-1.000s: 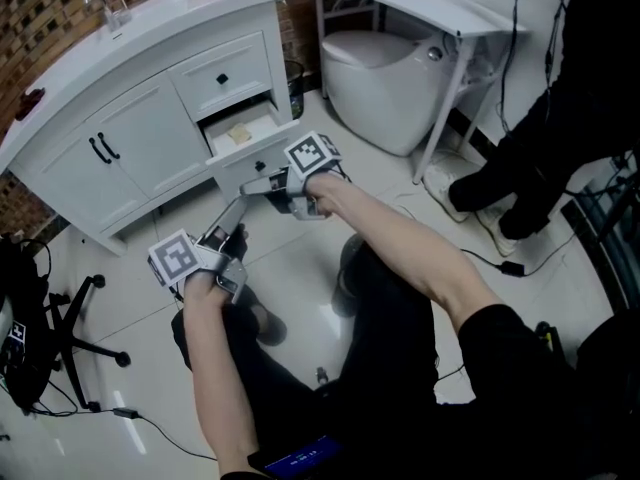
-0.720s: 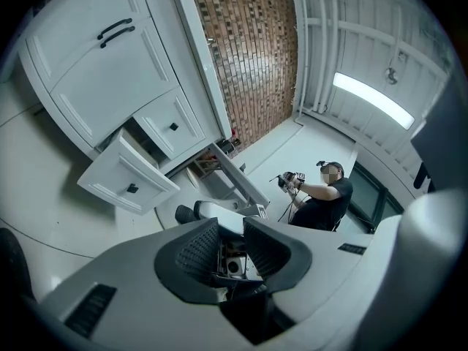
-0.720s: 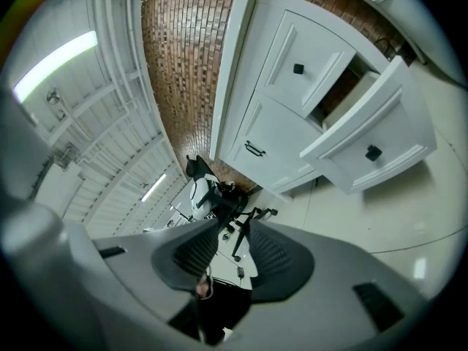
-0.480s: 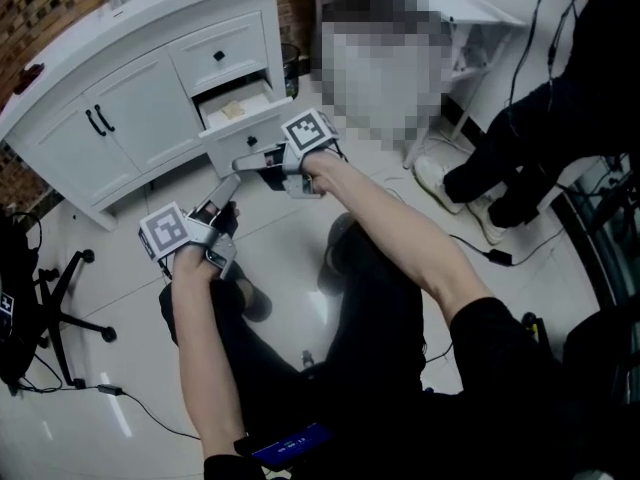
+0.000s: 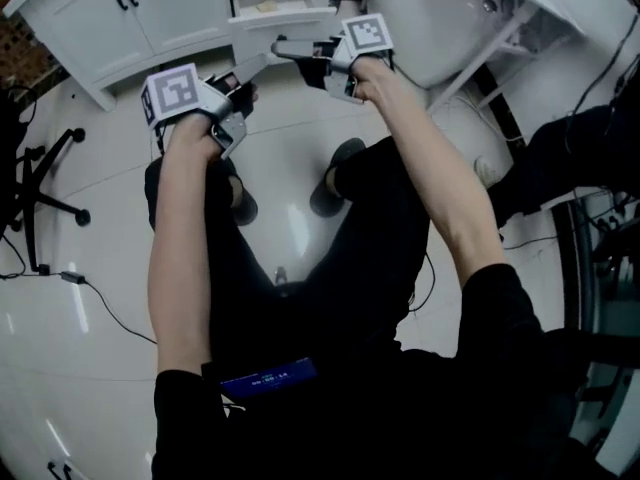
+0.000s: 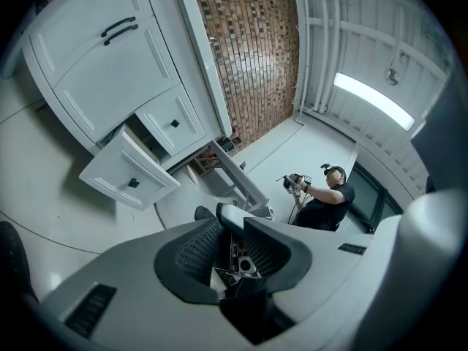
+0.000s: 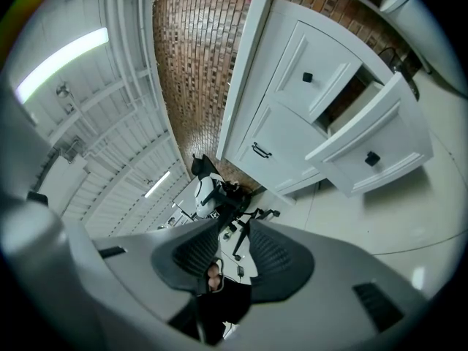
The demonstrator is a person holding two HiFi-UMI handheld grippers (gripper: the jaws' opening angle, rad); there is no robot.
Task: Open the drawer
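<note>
**A:** Your left gripper point(image 6: 228, 221) is held level. Its fingers point(image 6: 194, 251) are drawn almost together, with just a slit between the pads and nothing in it.

**B:** And the drawer point(image 6: 129, 179)? From those fingers it sits ahead, up and to the left. It stands pulled out of the white cabinet point(image 6: 95, 72) with its dark knob point(image 6: 133, 183) facing you, well clear of the tips.

**A:** Over to your right gripper point(image 7: 232, 230), and it's the same story. The pads are narrow and it's carrying nothing.

**B:** Past those right fingers the open drawer hangs up and to the right, apart from them. The upper drawer point(image 7: 307, 75) sits flush in the cabinet, further up and left of the open one.

**A:** From your head camera, your right fingertips point left, near the drawer's front panel. Your left fingers angle up toward it from below, and the two sets of tips are close beside each other.

**B:** Something pale lies inside the drawer, too small to tell what. The toilet point(image 5: 430, 18) stands behind your right gripper, away from the fingertips.
</note>
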